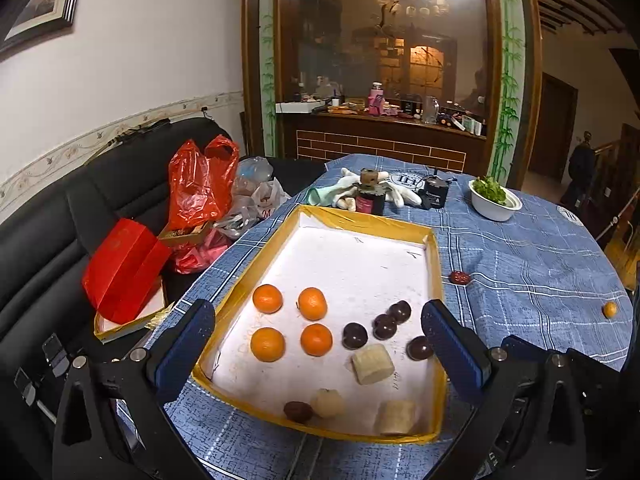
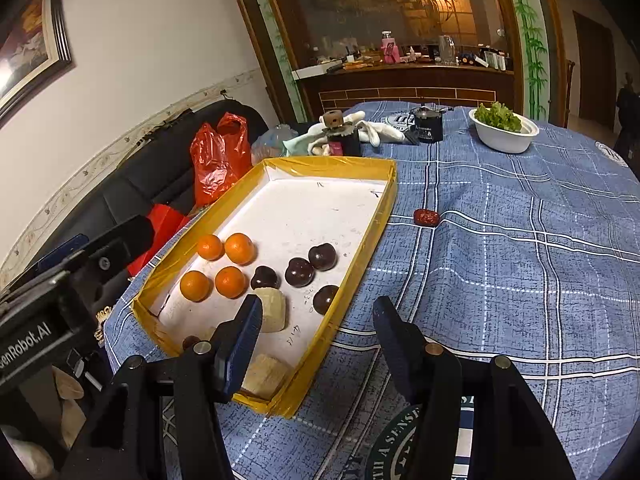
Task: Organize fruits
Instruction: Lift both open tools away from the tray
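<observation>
Above the near end of the tray (image 1: 362,218), left gripper (image 1: 318,354): jaws spread wide, nothing between them, blue pads framing the tray's near half. Right gripper (image 2: 316,354): jaws parted, nothing gripped, poised over the tray's near right corner and the tablecloth (image 2: 520,280) beside it. Tray: shallow, white floor, yellow taped rim, lying on the blue checked tablecloth. Inside the tray, near left: four tangerines (image 1: 291,323) in a square. Right of them, still inside: four dark round fruits (image 1: 387,327), loosely grouped, one close to the right wall. Nearer the front wall: three pale peeled chunks (image 1: 373,364) and one brown wrinkled fruit (image 1: 298,411) touching a chunk. Outside the tray, right of its far half: one red date (image 2: 427,217) on the cloth. Well right of the tray, near the table edge: one small orange fruit (image 1: 609,309). Beyond the tray's far end: gloves (image 1: 400,194), a dark jar (image 1: 370,196), a dark mug (image 2: 428,126), and a white bowl of greens (image 2: 504,130). Left of the tray, off the table: red plastic bag (image 1: 200,184) on a black sofa (image 1: 36,248).
</observation>
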### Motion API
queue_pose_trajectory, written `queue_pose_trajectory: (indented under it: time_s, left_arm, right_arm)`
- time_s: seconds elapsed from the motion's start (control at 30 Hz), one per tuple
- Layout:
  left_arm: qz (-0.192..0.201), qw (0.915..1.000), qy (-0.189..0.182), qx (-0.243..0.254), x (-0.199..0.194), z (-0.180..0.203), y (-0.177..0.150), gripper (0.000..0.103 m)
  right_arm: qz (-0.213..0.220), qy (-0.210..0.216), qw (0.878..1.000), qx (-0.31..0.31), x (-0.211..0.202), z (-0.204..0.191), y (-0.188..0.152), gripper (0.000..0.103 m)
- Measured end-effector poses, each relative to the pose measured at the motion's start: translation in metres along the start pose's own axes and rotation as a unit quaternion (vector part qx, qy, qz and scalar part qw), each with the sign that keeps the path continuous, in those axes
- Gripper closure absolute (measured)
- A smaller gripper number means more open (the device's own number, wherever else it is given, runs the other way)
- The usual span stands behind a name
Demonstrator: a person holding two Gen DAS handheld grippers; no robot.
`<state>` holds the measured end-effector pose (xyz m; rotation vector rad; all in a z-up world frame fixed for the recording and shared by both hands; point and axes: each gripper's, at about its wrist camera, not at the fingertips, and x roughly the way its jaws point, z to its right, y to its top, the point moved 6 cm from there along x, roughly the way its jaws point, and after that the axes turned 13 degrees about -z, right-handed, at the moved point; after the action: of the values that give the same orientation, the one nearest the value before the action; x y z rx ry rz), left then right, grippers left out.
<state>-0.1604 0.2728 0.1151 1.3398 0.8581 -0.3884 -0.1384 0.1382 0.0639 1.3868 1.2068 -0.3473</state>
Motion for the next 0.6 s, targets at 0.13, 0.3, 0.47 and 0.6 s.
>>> queue_pose_trajectory:
  time_s: [0.13,0.3,0.47,0.6]
  left_arm:
    - [0.000,1.0000,0.002,0.006,-0.0016,0.0040,-0.0021,0.000]
    - [-0.009,0.9999,0.003,0.007,0.0016,0.0050,-0.0043,0.000]
    - [-0.017,0.9998,0.000,0.008,0.0045,0.0063,-0.0075,0.000]
    - [-0.022,0.9997,0.000,0.011,0.0076,0.0087,-0.0087,0.000]
  right_arm:
    - [-0.001,0.002,1.000,0.003,0.0002,0.0015,-0.0013,0.038]
    - [-0.003,0.003,1.000,0.002,0.0010,0.0011,-0.0028,0.038]
    - [-0.005,0.005,1.000,0.004,0.0026,0.0018,-0.0038,0.038]
    - [-0.009,0.006,1.000,0.007,0.0051,0.0043,-0.0049,0.038]
